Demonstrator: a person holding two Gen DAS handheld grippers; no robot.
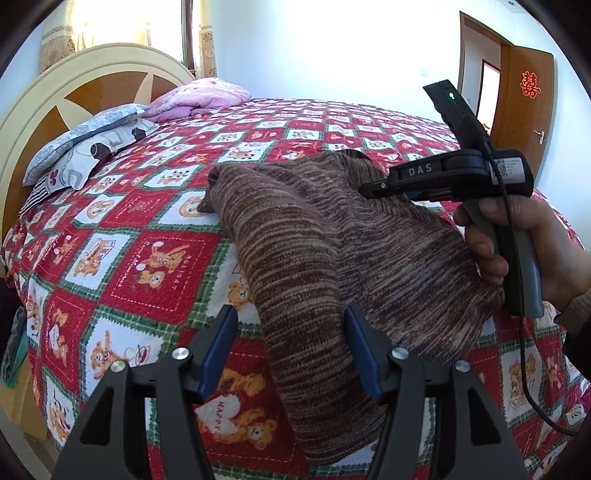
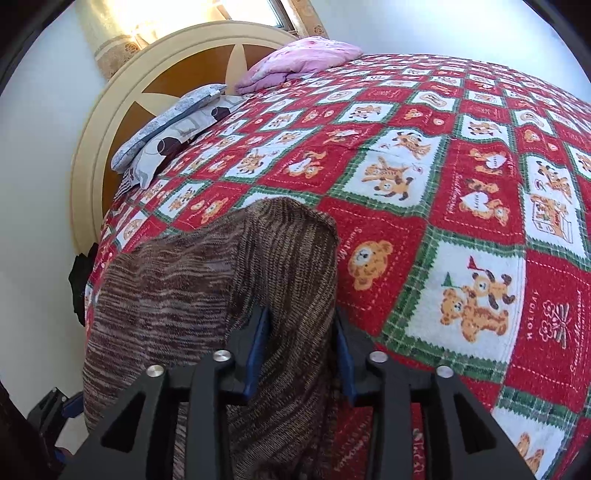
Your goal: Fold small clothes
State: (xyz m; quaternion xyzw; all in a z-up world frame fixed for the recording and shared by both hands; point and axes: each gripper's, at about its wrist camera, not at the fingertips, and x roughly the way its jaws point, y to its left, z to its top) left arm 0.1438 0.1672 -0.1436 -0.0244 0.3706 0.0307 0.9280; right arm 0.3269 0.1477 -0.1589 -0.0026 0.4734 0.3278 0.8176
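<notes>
On the bed's red quilt (image 1: 122, 273) lies a brown knit garment (image 1: 317, 236), bunched and partly draped. Left gripper (image 1: 291, 350) has its blue pads spread, one on each side of a fold of knit. Right gripper (image 2: 300, 350) straddles another fold, pads apart and touching the cloth. Pillows (image 1: 85, 147) rest by the headboard (image 1: 44, 103).

Bright daylight from the window (image 1: 110, 29) blows out the wall (image 1: 332, 48); fisheye edges bend and darken; focus sharp.
</notes>
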